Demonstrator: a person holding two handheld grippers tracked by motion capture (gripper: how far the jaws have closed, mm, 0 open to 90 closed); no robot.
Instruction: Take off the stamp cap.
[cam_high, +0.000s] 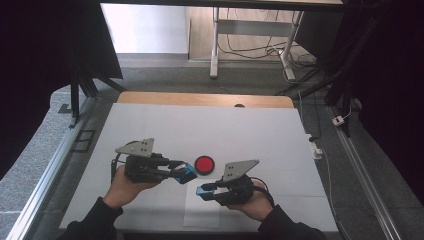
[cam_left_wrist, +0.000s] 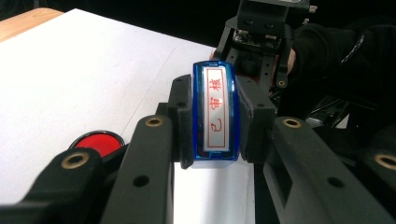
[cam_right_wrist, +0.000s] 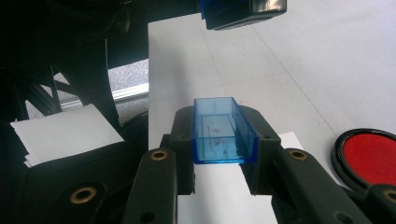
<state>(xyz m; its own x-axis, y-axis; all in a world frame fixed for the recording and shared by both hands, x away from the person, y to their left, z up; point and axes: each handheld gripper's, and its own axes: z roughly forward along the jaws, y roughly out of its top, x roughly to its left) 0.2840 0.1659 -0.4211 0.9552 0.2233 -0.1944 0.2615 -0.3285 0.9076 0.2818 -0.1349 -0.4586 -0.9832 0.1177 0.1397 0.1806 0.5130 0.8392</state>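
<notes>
Here left gripper (cam_high: 186, 172) clasps the stamp (cam_left_wrist: 215, 113), right gripper (cam_high: 202, 190) its cap (cam_right_wrist: 224, 136).

You're in a lab-style recording setup. Black curtains (cam_high: 45, 45) flank your white-covered counter (cam_high: 210, 125), aluminium rails (cam_high: 45, 175) frame it, and cables (cam_high: 250, 50) trail across the grey floor (cam_high: 165, 80).

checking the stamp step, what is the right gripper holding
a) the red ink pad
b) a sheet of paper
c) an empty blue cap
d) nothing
c: in the right gripper view the right gripper is shut on a hollow blue cap, open side up, while the left gripper holds the stamp and the ink pad lies on the table.
</notes>
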